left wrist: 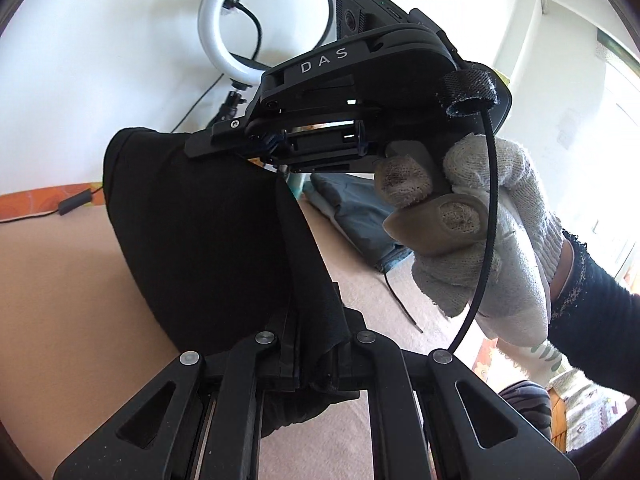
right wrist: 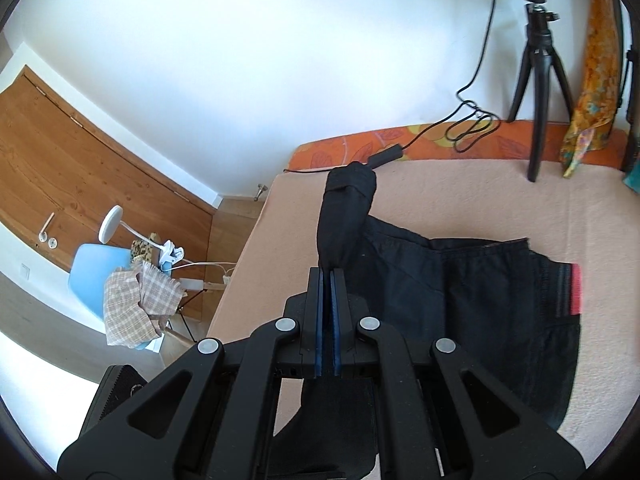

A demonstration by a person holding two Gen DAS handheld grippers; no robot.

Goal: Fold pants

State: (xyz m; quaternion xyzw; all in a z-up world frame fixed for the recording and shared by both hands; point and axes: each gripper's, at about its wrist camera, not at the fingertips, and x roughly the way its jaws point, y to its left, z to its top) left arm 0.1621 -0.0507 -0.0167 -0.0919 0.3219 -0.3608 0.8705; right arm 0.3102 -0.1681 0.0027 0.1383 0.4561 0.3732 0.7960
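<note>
Black pants (right wrist: 460, 292) lie on the peach bed cover (right wrist: 480, 192), their waistband with a red tag (right wrist: 576, 288) to the right. One end of the pants is lifted off the cover. My right gripper (right wrist: 328, 280) is shut on it, the cloth pinched between its blue pads (right wrist: 319, 320). In the left wrist view my left gripper (left wrist: 316, 360) is shut on another part of the same black pants (left wrist: 192, 232), which stretch up to the right gripper (left wrist: 208, 140), held by a gloved hand (left wrist: 492, 232).
A ring light (left wrist: 264, 20) on a black tripod (right wrist: 538, 80) stands at the bed's far edge, with its cable (right wrist: 472, 124) on an orange cushion. A folded blue-grey garment (left wrist: 352, 216) lies further back. Beside the bed stand a blue chair (right wrist: 88, 276) with checked cloth and a wooden door (right wrist: 60, 160).
</note>
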